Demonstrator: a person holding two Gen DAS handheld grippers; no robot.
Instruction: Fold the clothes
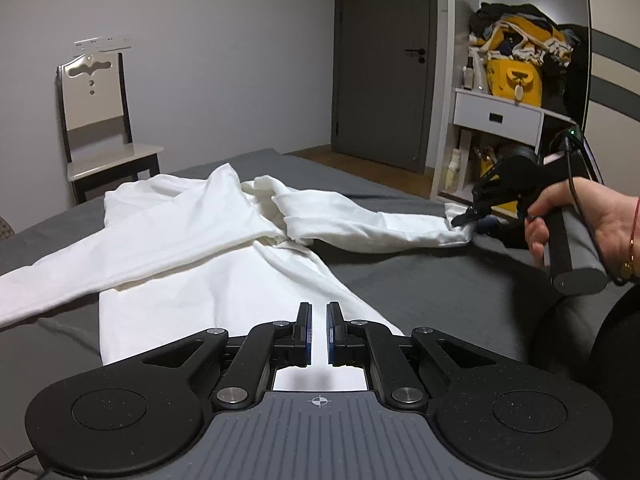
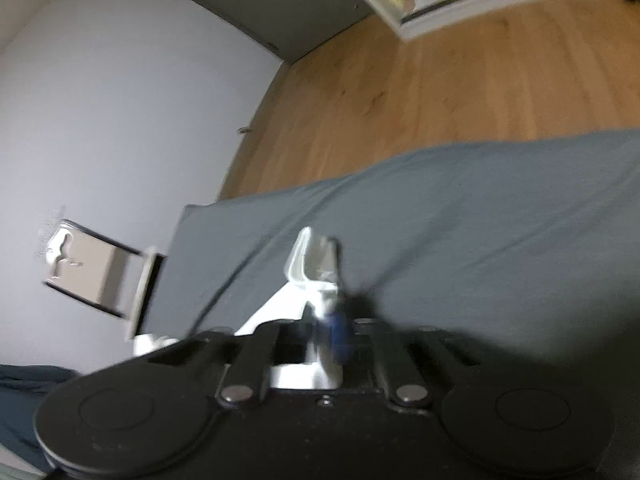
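Right now my left gripper [image 1: 319,330] is hovering low over the near hem of the white garment [image 1: 224,272], its two blue-padded fingers [image 1: 306,332] standing slightly apart with a narrow strip of cloth showing through the gap; nothing is being pinched between them, so that one is released. Just beyond the fingertips, the garment is lying spread on the grey bed [image 1: 380,280], its body running away from me and one long sleeve trailing off to the left edge of the view. Further out to the right, the other sleeve [image 1: 372,224] is stretching across the sheet toward my right gripper [image 1: 466,218], which my right hand [image 1: 580,220] is gripping by the handle; its jaws are clenching the sleeve's cuff at the bed's right edge. From the right wrist view, though blurred, white fabric [image 2: 316,280] is sitting bunched between the closed fingers, with the grey sheet [image 2: 480,220] beneath it. Beyond the bed, a chair [image 1: 100,120] is standing against the wall on the left, a grey door [image 1: 384,60] is facing me, and a white shelf unit [image 1: 500,116] is holding a yellow bag [image 1: 514,80] and piled clothes [image 1: 520,32] at far right.
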